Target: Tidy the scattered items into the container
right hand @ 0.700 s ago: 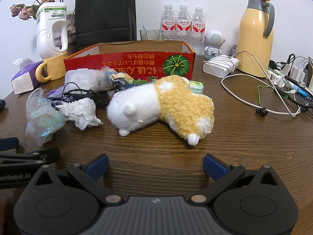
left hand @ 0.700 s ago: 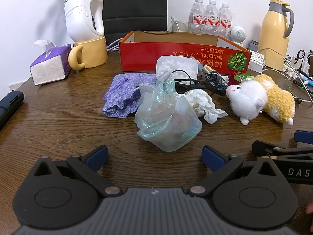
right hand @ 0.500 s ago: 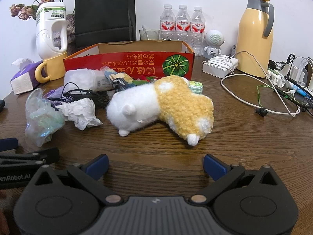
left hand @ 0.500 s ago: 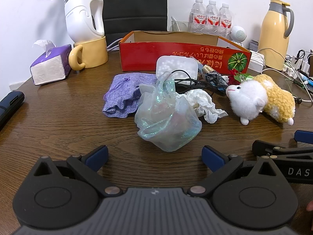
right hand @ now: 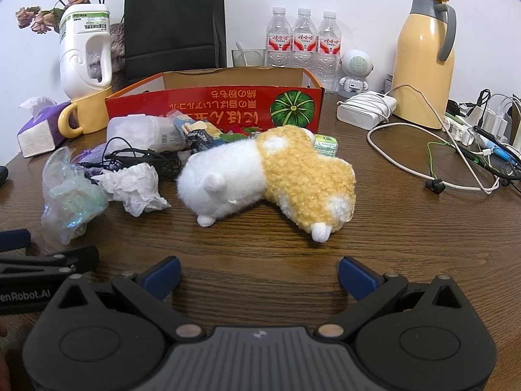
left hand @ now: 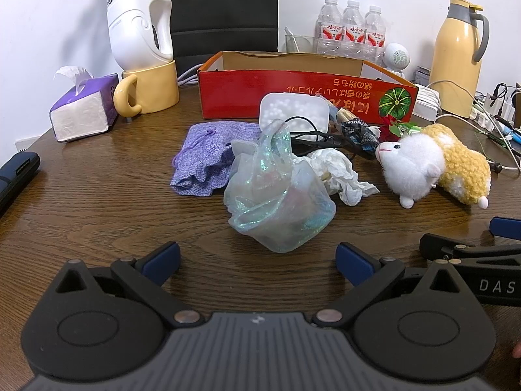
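A red cardboard box [left hand: 306, 97] [right hand: 215, 104] stands open-topped at the back of the wooden table. In front of it lie a shimmery translucent pouch [left hand: 280, 192] [right hand: 70, 195], a purple cloth bag [left hand: 203, 158], crumpled white tissue [left hand: 338, 172] [right hand: 136, 189], a black cable [right hand: 143, 159], a white tub [left hand: 293, 114] and a white-and-yellow plush toy [left hand: 433, 163] [right hand: 270, 176]. My left gripper [left hand: 257, 259] is open, just short of the pouch. My right gripper [right hand: 259, 275] is open, just short of the plush toy.
A tissue box [left hand: 83, 107], a yellow mug [left hand: 149, 89] holding a white jug [left hand: 140, 16], water bottles [right hand: 302, 42], a yellow thermos [right hand: 423, 58], a charger [right hand: 364, 110] and loose cables [right hand: 456, 163] ring the table's back and right side.
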Demonstrator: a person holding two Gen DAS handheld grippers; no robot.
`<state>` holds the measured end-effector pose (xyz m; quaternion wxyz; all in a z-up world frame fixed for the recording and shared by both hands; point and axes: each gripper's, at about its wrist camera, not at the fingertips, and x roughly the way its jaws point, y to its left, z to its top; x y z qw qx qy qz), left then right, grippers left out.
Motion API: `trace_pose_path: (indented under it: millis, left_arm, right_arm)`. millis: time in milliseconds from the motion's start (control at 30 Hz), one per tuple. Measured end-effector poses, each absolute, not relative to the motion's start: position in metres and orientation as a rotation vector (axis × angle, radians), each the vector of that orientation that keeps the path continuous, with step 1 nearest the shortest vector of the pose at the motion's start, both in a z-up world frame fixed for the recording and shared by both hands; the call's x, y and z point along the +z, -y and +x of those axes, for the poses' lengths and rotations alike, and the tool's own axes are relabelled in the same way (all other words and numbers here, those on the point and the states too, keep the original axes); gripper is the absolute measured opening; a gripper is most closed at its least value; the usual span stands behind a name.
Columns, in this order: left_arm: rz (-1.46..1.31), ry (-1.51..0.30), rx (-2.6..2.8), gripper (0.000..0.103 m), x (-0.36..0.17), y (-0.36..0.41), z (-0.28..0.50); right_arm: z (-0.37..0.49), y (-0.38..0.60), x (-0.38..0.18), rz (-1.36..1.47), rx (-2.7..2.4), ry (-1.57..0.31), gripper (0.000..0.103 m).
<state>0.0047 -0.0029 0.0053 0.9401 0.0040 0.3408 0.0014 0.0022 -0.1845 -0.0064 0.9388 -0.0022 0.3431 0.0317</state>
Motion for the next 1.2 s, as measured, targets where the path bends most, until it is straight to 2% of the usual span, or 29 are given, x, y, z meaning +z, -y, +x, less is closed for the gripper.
trace_pose_path:
  millis: [900,1000,1100,1200]
  left_arm:
    - [0.007,-0.692,-0.007,0.103,0.006,0.002,0.003]
    - [-0.022,-0.619,-0.041,0.103,0.014,-0.006,-0.007]
    - [-0.013,-0.519,-0.066,0.103,0.024,-0.011,-0.01]
    - [-0.005,-0.55,-0.08,0.103,0.026,-0.014,0.009]
  right_arm:
    - [0.003,0.184,-0.006,-0.001,0.065,-0.701,0.103]
    - [-0.001,0.182,-0.007,-0.028,0.125,-0.699,0.1]
    - [-0.014,0.192,0.008,-0.107,0.189,-0.62,0.098]
    - [-0.008,0.204,0.023,-0.147,0.188,-0.575,0.098]
